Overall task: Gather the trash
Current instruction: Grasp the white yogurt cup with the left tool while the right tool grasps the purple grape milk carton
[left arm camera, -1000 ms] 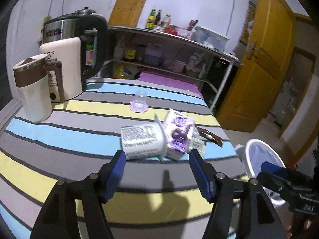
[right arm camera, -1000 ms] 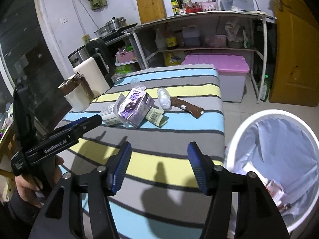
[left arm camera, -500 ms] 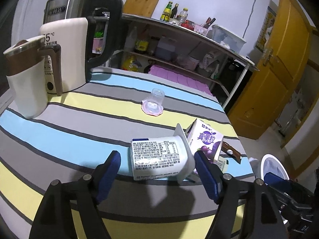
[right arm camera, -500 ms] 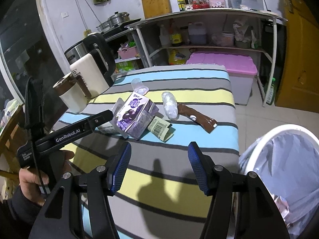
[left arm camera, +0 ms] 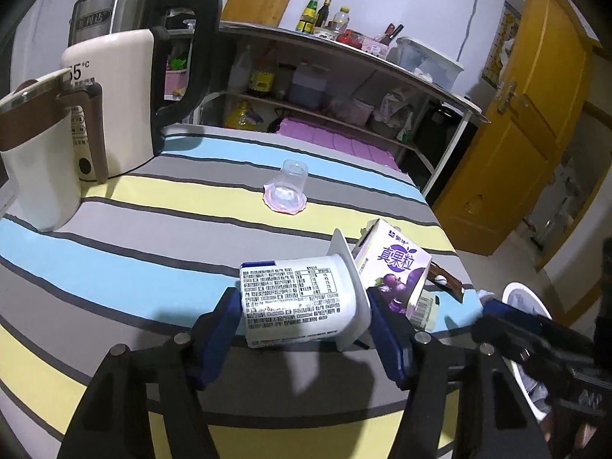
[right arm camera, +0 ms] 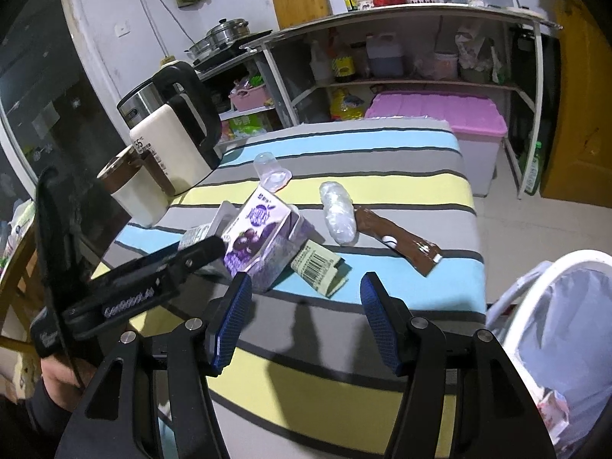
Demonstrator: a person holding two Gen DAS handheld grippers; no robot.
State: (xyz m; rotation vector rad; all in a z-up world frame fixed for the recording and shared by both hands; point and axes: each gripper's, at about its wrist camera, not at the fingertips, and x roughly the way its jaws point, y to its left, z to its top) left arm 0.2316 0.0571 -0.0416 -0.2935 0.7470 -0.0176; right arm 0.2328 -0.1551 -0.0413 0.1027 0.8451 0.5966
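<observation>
The left gripper (left arm camera: 302,331) brackets the yogurt cup (left arm camera: 300,298) beside the purple carton (left arm camera: 397,271), jaws apart; closing comes next, right gripper (right arm camera: 306,319) open.

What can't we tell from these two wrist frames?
- Left gripper contact with the yogurt cup: left wrist view, the cup hides the pad faces.
- Yogurt cup in the right wrist view: mostly behind the purple carton and the left gripper.
- Trash bin contents: cut off by frame edge.
- Cup label print: too small.
</observation>
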